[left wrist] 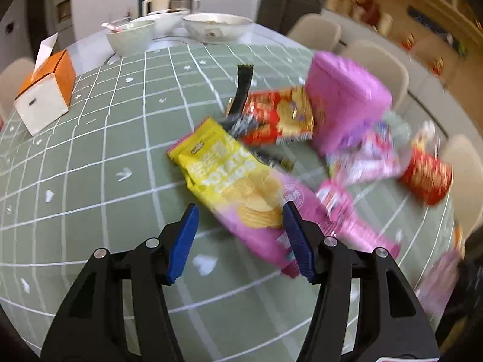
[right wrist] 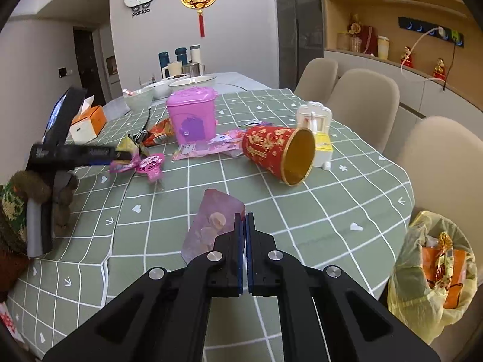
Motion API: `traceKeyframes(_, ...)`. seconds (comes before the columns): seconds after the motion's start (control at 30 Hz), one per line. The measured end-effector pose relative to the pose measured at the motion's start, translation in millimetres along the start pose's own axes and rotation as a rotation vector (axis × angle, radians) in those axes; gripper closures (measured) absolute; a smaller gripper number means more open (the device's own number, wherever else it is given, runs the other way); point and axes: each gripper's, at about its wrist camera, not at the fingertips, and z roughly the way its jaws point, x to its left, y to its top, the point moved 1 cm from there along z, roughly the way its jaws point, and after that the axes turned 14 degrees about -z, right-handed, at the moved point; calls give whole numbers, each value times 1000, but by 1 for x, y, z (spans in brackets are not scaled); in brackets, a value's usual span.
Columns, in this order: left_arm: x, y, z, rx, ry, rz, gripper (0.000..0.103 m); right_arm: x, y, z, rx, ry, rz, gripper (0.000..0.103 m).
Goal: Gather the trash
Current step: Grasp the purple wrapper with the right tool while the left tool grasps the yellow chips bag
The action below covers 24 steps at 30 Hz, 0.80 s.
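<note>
In the left wrist view my left gripper point(left wrist: 240, 208) stands open just above the table. A yellow and pink potato chips bag point(left wrist: 229, 187) lies flat under and ahead of its blue pads point(left wrist: 184, 241), which do not press on it. A red snack bag point(left wrist: 280, 114) and pink wrappers point(left wrist: 365, 157) lie beyond. In the right wrist view my right gripper point(right wrist: 244, 215) is shut on the edge of a translucent pink wrapper point(right wrist: 211, 226), held above the green checked tablecloth point(right wrist: 332, 199). At the left of that view a gloved hand holds the left gripper point(right wrist: 75, 150).
A pink toy bin point(right wrist: 193, 114), a red paper cup on its side point(right wrist: 277, 154) and a white toy point(right wrist: 317, 132) stand mid-table. An orange tissue box point(left wrist: 45, 96) and bowls point(left wrist: 129, 36) sit further back. A yellow trash bag point(right wrist: 431, 271) hangs beside the table's right edge, near beige chairs point(right wrist: 362, 105).
</note>
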Motion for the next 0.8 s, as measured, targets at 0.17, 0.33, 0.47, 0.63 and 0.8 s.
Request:
traceKeyframes(0.17,47,-5,-14,-25,-9,-15,48,-7,-1,3,-3,13,27,99)
traceKeyframes(0.33,72,1,-19,24,-161,-214,48,-1,1,6,-21,39,28,99)
traceKeyframes(0.47,53,4,-10,18,-142,-241,48,4,-2,1,-29,18,12,99)
traceKeyframes(0.63,20,8,4,-2,-63,-216,48,-2,-8,-13,-43,-18,10,99)
traceKeyframes(0.8,-7,2,6,-11,-61,-137,92,-8,-10,-19,-57,-11,34,99)
